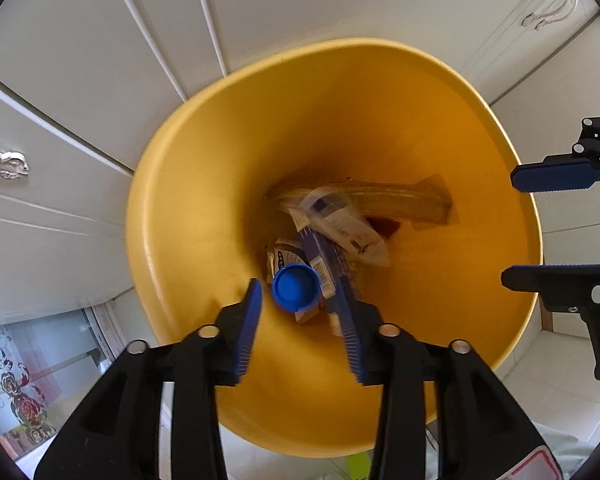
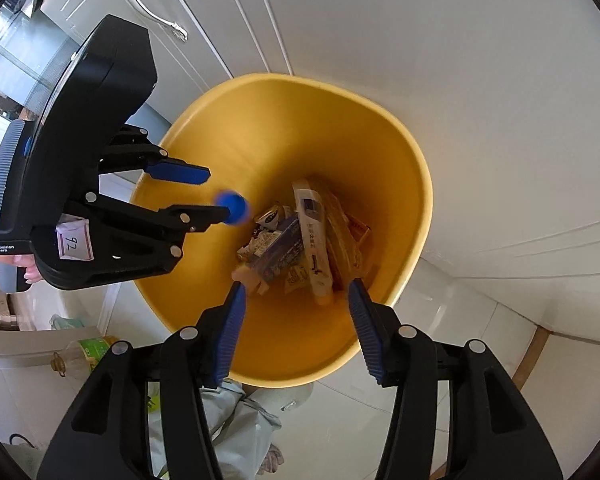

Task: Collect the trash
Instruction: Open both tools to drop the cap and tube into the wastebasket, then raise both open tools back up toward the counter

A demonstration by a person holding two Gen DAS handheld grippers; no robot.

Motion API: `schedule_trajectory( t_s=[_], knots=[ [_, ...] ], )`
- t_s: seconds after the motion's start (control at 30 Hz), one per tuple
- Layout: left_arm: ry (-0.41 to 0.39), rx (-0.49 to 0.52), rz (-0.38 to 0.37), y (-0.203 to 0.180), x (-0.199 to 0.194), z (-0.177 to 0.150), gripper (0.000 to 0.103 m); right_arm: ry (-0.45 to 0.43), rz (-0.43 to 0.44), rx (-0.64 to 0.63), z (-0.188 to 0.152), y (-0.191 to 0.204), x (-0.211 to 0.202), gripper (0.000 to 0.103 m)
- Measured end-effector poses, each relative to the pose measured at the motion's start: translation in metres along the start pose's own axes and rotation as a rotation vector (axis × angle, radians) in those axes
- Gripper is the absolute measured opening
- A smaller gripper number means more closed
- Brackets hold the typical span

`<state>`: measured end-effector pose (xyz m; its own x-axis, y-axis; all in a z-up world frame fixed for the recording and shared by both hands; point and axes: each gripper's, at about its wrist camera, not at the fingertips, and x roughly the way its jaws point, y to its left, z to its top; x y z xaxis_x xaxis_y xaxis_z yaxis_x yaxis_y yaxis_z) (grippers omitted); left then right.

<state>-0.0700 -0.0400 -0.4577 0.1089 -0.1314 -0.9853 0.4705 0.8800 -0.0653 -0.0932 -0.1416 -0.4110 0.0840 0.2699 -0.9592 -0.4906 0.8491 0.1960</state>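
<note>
Looking down my left wrist view: the left gripper (image 1: 304,320) hangs over the yellow bin (image 1: 188,216), its jaws parted with nothing pressed between them. A blue bottle cap (image 1: 295,287) sits loose in the gap, blurred; whether it touches a pad I cannot tell. Wrappers and cartons (image 1: 340,232) lie at the bin's bottom. White cabinet doors (image 1: 80,80) stand behind, and the right gripper (image 1: 540,224) enters at the right edge.

Right wrist view: my right gripper (image 2: 296,320) is likewise spread and empty above the bin's near rim. The left gripper reaches in from the left, the cap at its fingertip. A plastic bottle (image 2: 84,354) lies on the floor, near left.
</note>
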Motion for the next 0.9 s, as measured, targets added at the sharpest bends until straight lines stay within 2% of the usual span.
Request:
schedule_trajectory(
  t_s=[0.4, 0.6, 0.9],
  knots=[
    [-0.024, -0.01, 0.004, -0.005, -0.018, 0.005, 0.045, -0.044, -0.009, 0.017, 0.002, -0.008, -0.03, 0.054],
    [-0.048, -0.013, 0.012, -0.006, -0.039, -0.002, 0.046, -0.071, -0.02, 0.028, -0.008, -0.007, -0.052, 0.054],
    [-0.135, -0.038, 0.014, -0.019, -0.111, -0.02, 0.045, -0.158, -0.024, 0.054, -0.029, 0.021, -0.117, 0.055]
  ],
)
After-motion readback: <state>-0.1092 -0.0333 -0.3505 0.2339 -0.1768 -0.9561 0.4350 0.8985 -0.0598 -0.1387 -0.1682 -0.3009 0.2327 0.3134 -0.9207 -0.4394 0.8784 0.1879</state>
